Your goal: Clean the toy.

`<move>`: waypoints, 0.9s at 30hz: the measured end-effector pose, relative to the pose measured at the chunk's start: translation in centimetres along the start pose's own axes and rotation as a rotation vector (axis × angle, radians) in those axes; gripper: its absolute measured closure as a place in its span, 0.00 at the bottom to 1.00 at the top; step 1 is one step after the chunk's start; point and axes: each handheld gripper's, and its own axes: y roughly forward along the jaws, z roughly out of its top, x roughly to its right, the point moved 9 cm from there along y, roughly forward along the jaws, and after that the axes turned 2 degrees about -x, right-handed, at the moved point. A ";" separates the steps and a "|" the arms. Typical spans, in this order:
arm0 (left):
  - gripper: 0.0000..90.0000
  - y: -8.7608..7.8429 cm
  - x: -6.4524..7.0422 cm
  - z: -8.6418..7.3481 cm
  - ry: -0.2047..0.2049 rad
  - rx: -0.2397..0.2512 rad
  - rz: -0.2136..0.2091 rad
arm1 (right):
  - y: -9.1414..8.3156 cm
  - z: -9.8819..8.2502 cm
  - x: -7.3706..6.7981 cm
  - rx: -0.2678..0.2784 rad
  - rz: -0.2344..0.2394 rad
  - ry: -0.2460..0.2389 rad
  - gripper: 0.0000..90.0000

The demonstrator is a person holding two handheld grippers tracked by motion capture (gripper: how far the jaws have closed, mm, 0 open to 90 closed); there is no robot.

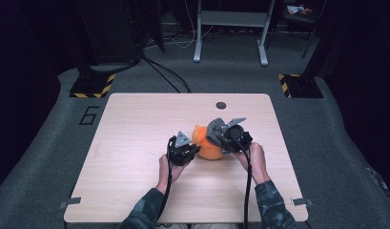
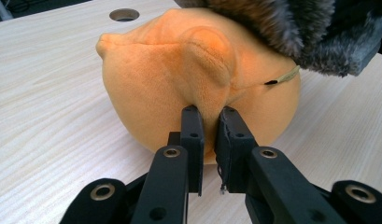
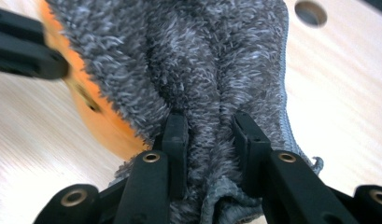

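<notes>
Sitting at the centre of the frame on the desk (image 1: 135, 124), the orange plush toy (image 1: 208, 148) looks light and squashy, best taken by a fold, so the left tongs (image 2: 210, 140) pinch its fabric while the right tongs (image 3: 212, 140) clench the grey fleece cover (image 3: 202, 60) draped over it.

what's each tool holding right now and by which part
Left tool pinches a fold of the orange plush toy low on its near side. Right tool grips a bunched ridge of the grey fuzzy cover draped over it.
</notes>
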 end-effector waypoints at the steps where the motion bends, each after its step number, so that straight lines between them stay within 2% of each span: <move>1: 0.91 0.0 0.0 0.0 0.000 0.000 0.000 | 0.1 -0.5 0.2 -0.020 0.004 0.016 0.77; 3: 0.91 0.0 0.0 0.0 -0.002 -0.001 0.001 | 0.6 -1.1 0.7 -0.020 0.005 0.023 0.77; 4: 0.91 0.0 -0.1 0.0 -0.001 -0.002 0.001 | 0.8 -1.4 0.8 -0.029 0.007 0.049 0.77; 6: 0.91 0.0 -0.1 -0.1 0.000 -0.003 0.002 | 1.2 -2.0 1.3 -0.039 0.009 0.061 0.77; 14: 0.91 0.0 -0.2 -0.1 -0.003 -0.003 0.001 | 3.1 -4.4 2.4 -0.126 0.007 0.132 0.77; 21: 0.91 0.0 -0.3 -0.1 -0.007 0.000 0.002 | 5.6 -6.2 2.5 -0.177 0.028 0.153 0.77; 24: 0.91 0.0 -0.4 -0.1 -0.007 -0.002 0.001 | 5.5 -6.3 2.6 -0.169 0.032 0.165 0.77; 25: 0.91 0.0 -0.4 -0.1 -0.010 -0.001 -0.001 | 5.1 -6.3 2.9 -0.171 0.022 0.165 0.77; 27: 0.91 -0.1 -0.5 -0.2 -0.008 -0.002 -0.001 | 3.8 -5.9 3.5 -0.141 0.009 0.185 0.77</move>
